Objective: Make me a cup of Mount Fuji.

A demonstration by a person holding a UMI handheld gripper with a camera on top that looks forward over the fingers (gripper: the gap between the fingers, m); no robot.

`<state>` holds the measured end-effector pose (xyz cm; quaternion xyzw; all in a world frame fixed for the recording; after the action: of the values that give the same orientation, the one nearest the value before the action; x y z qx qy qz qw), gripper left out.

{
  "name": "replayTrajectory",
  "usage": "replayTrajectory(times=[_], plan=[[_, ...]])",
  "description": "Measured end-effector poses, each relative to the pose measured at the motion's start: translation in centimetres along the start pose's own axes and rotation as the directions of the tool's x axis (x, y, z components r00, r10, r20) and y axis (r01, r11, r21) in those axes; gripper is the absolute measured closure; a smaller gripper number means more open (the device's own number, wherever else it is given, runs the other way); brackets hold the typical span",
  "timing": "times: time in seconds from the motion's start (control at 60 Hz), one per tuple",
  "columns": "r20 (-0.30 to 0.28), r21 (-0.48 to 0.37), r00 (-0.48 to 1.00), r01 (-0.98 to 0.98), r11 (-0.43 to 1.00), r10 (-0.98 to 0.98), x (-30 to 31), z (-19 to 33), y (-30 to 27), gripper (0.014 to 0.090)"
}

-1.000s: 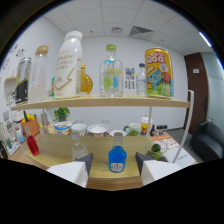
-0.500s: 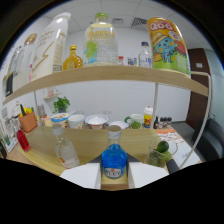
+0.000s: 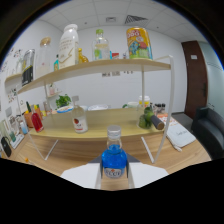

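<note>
One bottle of blue liquid (image 3: 114,159) stands upright between my gripper (image 3: 114,176)'s two pale fingers (image 3: 82,176), its clear cap and neck rising above them at twelve o'clock. The fingers sit close at either side of its body, yet I cannot tell whether both press on it or whether a gap remains.

Beyond the bottle, a wooden two-tier shelf (image 3: 100,133) crosses my view. On its lower board, at eleven o'clock from the blue bottle, stands a small clear bottle with a red label (image 3: 78,121); at one o'clock lie some green fruits (image 3: 146,120) beside a dark tilted bottle (image 3: 157,122). Farther at ten o'clock there are a leafy green plant (image 3: 63,101) and red containers (image 3: 36,122).

On the upper board stand a tall white bottle (image 3: 68,46), a clear bottle with a green label (image 3: 101,46) and a yellow can (image 3: 139,43). Nothing stands between my fingers and the blue bottle. A dark door (image 3: 194,75) shows at two o'clock, a black chair (image 3: 210,131) below it.
</note>
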<state>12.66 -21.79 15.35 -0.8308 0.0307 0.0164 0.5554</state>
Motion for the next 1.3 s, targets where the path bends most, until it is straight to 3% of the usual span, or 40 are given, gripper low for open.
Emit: replayTrajectory(times=[0.183, 0.367, 0.5, 0.7, 0.833, 1.05, 1.15, 1.3], plan=[[-0.038, -0.050, 0.996, 0.080, 0.996, -0.082, 0.0, 0.3, 4.0, 0.0690], [-0.099, -0.079, 0.900, 0.418, 0.905, -0.425, 0.4, 0.9, 2.8, 0.0690], [-0.137, -0.116, 0.704, 0.688, 0.717, -0.697, 0.9, 1.6, 1.5, 0.0691], [-0.127, -0.201, 0.269, 0.936, 0.290, -0.955, 0.8, 2.6, 1.1, 0.0690], [-0.090, -0.202, -0.037, 0.979, -0.018, -0.995, -0.3, 3.1, 1.7, 0.0692], [-0.056, -0.210, -0.374, 0.911, -0.356, -0.926, -0.8, 3.8, 2.5, 0.0691], [-0.054, -0.208, -0.417, 0.894, -0.398, -0.907, -0.7, 3.9, 2.6, 0.0690], [-0.071, -0.203, -0.322, 0.932, -0.302, -0.944, -0.7, 3.2, 1.9, 0.0690]])
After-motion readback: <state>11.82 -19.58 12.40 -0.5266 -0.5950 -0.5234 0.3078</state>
